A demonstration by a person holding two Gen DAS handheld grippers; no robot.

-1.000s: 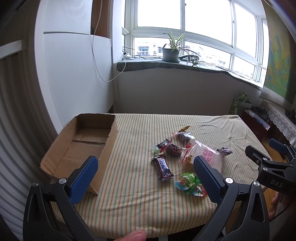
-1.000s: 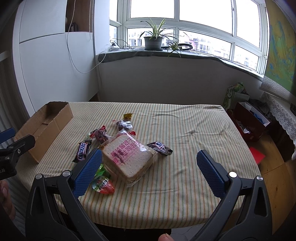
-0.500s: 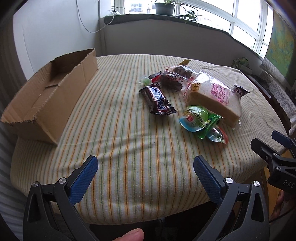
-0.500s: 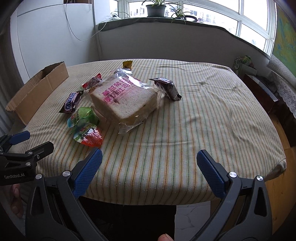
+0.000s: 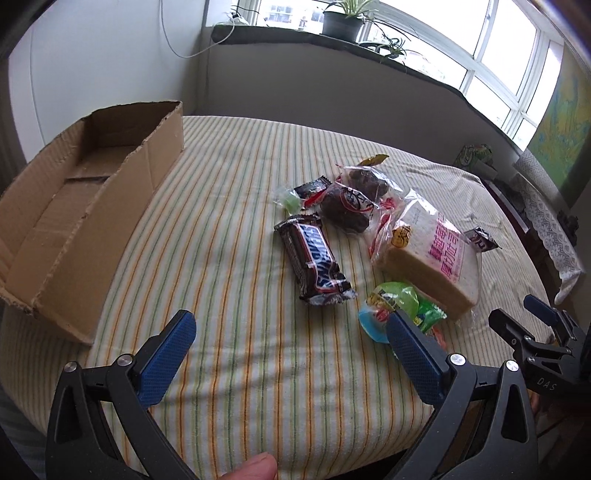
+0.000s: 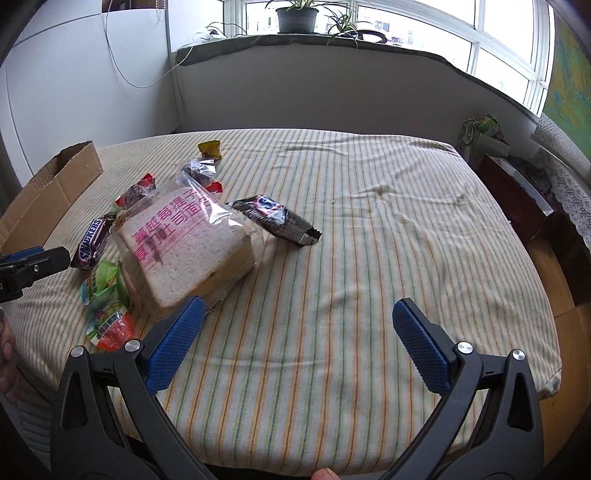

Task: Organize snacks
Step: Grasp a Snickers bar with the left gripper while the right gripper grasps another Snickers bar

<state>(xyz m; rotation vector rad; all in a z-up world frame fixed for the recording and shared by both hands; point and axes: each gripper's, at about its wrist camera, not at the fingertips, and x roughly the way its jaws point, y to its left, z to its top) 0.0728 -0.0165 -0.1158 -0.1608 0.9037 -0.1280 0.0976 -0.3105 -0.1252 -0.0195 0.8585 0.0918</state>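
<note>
Snickers bar (image 5: 314, 258) flat beside bagged bread (image 5: 432, 258); jelly cups (image 5: 395, 306) nearest; open cardboard box (image 5: 74, 206) left.

Striped cream tablecloth (image 5: 229, 229), brown cardboard box (image 5: 74, 206), blue-padded black left tool (image 5: 291, 354).

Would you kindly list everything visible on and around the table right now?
Cardboard box: one, brown, open, table's left side.
Snickers bars: two, brown; one mid-table, one right of the bread.
Bagged bread: one, clear bag with pink print, amid the snacks.
Dark pastries: two, clear wrappers, behind the bread.
Jelly cups: green and red, front of the pile.
Striped tablecloth: one, cream.
Potted plant: one, windowsill.
Left tongs: open, blue pads.
Right tongs: open, blue pads.
</note>
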